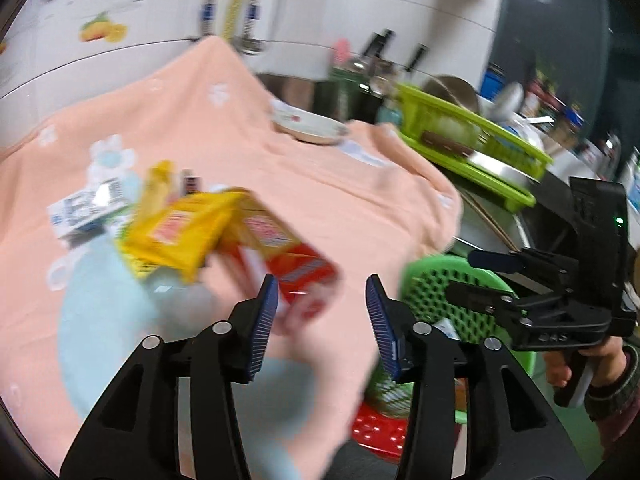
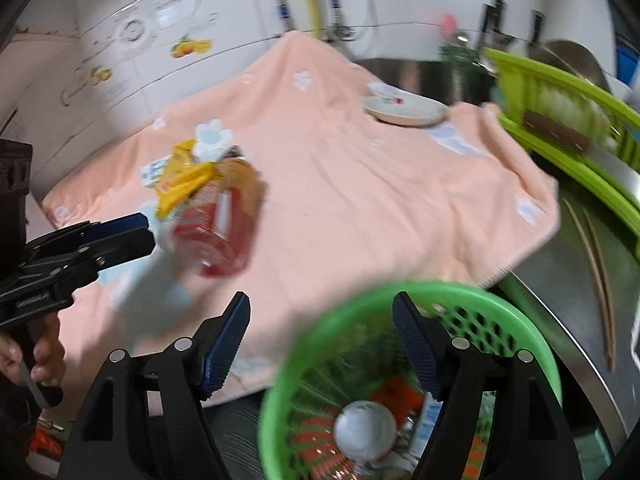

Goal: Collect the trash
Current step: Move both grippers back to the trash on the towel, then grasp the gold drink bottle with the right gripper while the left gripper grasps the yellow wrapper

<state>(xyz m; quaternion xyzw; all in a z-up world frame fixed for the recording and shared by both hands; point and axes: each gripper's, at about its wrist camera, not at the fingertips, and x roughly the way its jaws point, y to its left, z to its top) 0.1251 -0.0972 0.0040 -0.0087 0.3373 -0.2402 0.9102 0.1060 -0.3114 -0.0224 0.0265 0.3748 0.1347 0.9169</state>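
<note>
We hold left gripper [image 1: 322, 320] and right gripper [image 2: 322, 340], fingers of both spread, grasping nothing. Right one hovers over green basket [image 2: 280, 380]; inside we see white ball [image 2: 365, 430] and orange scraps. Farther on peach cloth [image 1: 280, 184]: blurred trash pile, red packet [image 1: 296, 276], yellow wrapper [image 1: 180, 236], white label [image 1: 84, 204]. One white plate [image 1: 308, 126] beyond, lime rack [image 1: 472, 140], tiled wall [image 2: 132, 40].

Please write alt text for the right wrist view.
The open right gripper hovers over a green plastic mesh basket holding a white ball-shaped object. Behind it, red and yellow wrappers lie piled on a peach flowered cloth.
</note>
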